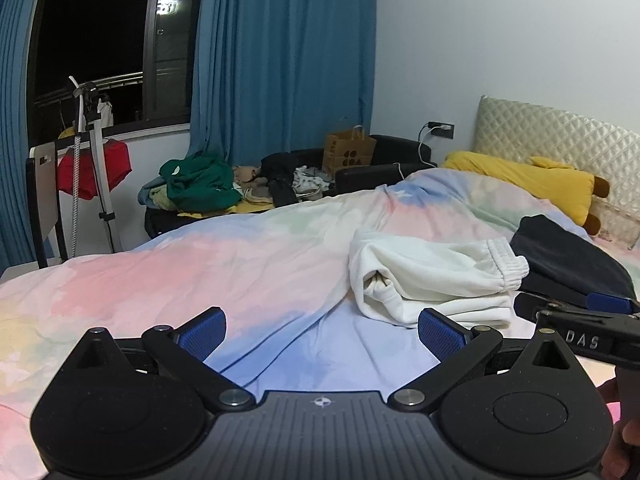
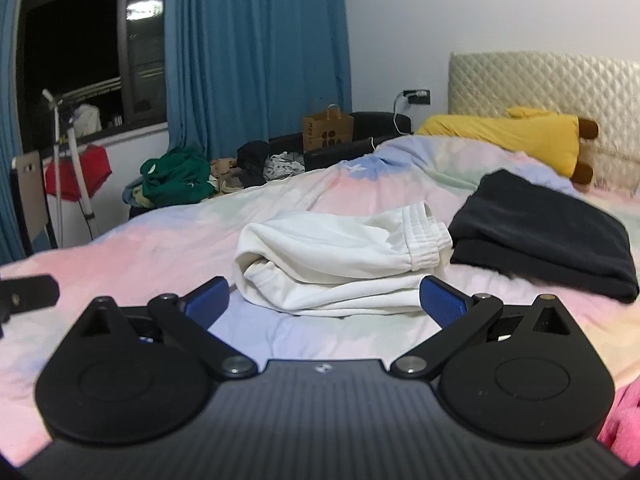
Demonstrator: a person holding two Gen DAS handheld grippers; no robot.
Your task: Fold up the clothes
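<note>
A folded white garment (image 1: 432, 276) with an elastic waistband lies on the pastel bedspread (image 1: 200, 280); it also shows in the right wrist view (image 2: 340, 260). A folded black garment (image 1: 568, 260) lies just right of it, touching it (image 2: 544, 236). My left gripper (image 1: 322, 332) is open and empty, low over the bedspread, left of and nearer than the white garment. My right gripper (image 2: 324, 300) is open and empty, right in front of the white garment. The right gripper's finger shows at the right edge of the left wrist view (image 1: 580, 312).
A yellow plush pillow (image 2: 516, 140) lies against the quilted headboard (image 2: 540, 80). A pile of clothes (image 1: 200, 184) and a paper bag (image 1: 348, 152) sit on a dark sofa beyond the bed. A stand with a red cloth (image 1: 92, 168) is by the window. Pink fabric (image 2: 624, 420) lies at lower right.
</note>
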